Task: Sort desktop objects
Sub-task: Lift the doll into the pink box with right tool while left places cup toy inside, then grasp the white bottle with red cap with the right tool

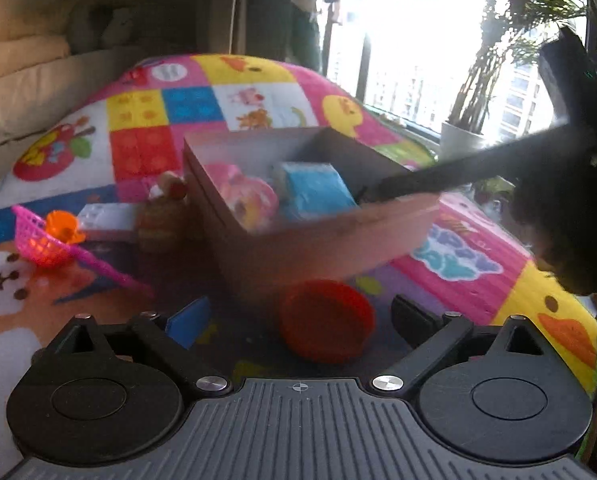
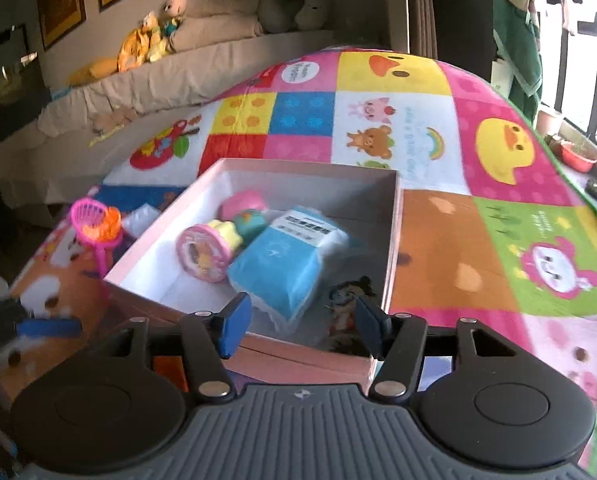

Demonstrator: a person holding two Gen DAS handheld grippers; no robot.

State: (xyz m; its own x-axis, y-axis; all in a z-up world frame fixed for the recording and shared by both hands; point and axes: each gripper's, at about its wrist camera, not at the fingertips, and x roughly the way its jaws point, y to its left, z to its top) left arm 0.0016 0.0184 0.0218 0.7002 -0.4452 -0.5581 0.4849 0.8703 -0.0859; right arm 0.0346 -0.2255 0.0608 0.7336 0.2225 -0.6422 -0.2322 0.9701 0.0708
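Observation:
A pink open box [image 1: 322, 248] stands on the patchwork play mat. It holds a blue packet [image 2: 286, 264], a round pink toy [image 2: 204, 256] and a small dark-haired figure [image 2: 350, 308] in the near right corner. My right gripper [image 2: 302, 328] hangs open over the box's near wall, with nothing pressed between its blue pads. In the left wrist view one right finger [image 1: 438, 180] reaches over the box rim. My left gripper [image 1: 298, 320] is wide open, low over the mat in front of the box. A red round dish [image 1: 326, 320] lies between its fingers, touching neither.
Left of the box lie a pink toy net [image 1: 38, 240] with an orange cup [image 1: 62, 228], a white block [image 1: 106, 216] and a small doll [image 1: 166, 212]. A sofa [image 2: 138, 80] with plush toys stands behind the mat. A window and potted plant [image 1: 462, 136] are at the right.

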